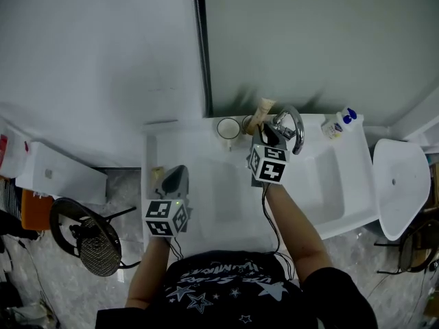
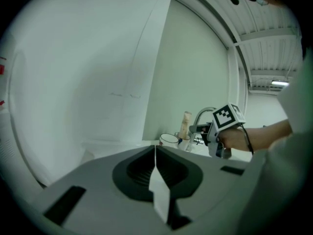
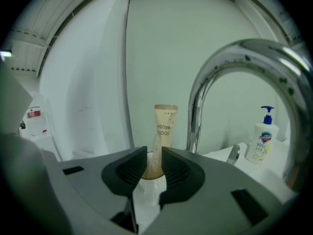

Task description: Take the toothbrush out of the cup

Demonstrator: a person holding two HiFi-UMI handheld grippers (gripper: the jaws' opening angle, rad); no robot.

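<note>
A tan toothbrush packet (image 1: 264, 108) (image 3: 165, 124) stands upright in a white cup (image 1: 252, 125) (image 3: 150, 189) at the back of the counter, beside the tap. My right gripper (image 1: 265, 137) (image 3: 154, 155) is close in front of the cup. Its jaws stand apart, and the packet's lower part shows in the gap between them, with neither pad pressed on it. My left gripper (image 1: 175, 177) (image 2: 155, 153) hangs over the counter's left part, shut with nothing in it. From there I see the packet (image 2: 185, 125) and the right hand beyond.
A curved chrome tap (image 1: 291, 125) (image 3: 220, 77) rises just right of the cup. A second white mug (image 1: 228, 127) (image 2: 169, 139) stands to the cup's left. A soap pump bottle (image 1: 337, 123) (image 3: 264, 136) sits at the back right. The basin (image 1: 322, 184) lies right of the counter (image 1: 206, 204).
</note>
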